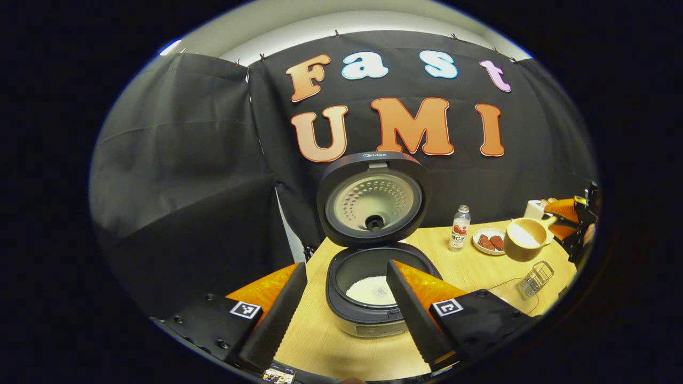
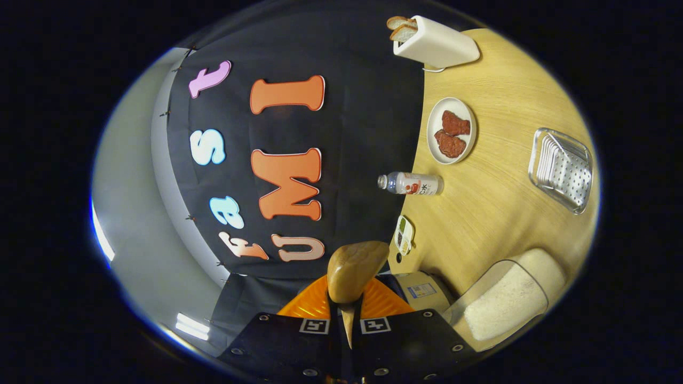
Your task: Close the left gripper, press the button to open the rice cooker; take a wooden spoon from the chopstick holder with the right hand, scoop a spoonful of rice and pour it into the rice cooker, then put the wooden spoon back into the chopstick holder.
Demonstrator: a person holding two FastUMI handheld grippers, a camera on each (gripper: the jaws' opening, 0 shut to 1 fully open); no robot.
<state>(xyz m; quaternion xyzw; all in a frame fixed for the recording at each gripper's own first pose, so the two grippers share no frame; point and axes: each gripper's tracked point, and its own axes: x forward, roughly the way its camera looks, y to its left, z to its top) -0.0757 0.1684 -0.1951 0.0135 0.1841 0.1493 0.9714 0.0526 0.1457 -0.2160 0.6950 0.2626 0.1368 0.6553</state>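
1. Left gripper view: the left gripper [image 1: 341, 314] has its two fingers spread wide apart, pinching nothing; they frame the one cooker [image 1: 373, 298] standing on the table [image 1: 331, 346].
2. The cooker's one lid [image 1: 372, 198] stands up open behind its pot, and a patch of rice [image 1: 371, 290] lies at the bottom of the pot.
3. Right of the cooker stands one bottle [image 1: 459, 228], upright.
4. Just right of the bottle lies one plate [image 1: 490, 241] bearing two reddish pieces.
5. Farther right of the cooker than the plate, one spoon [image 1: 525, 237] shows its bowl, held up above the table by the right gripper [image 1: 579, 224] at the edge of the view; its finger state cannot be told here.
6. One wire holder [image 1: 535, 277] lies on the table right of the cooker, nearer than the plate.
7. Right gripper view: this view is rolled sideways. The right gripper [image 2: 347, 320] has its fingers pressed on the spoon's handle, the spoon's [image 2: 355, 269] bowl rising just ahead of them.
8. Taking the bottle [image 2: 411, 184] as landmark: the plate [image 2: 451, 130] is beyond it, again with two pieces.
9. One toaster [image 2: 435, 45] with two slices is farther still.
10. One rice-filled container [image 2: 504, 304] is at the near side of the bottle.
11. One metal rack [image 2: 563, 168] is well apart from the bottle.
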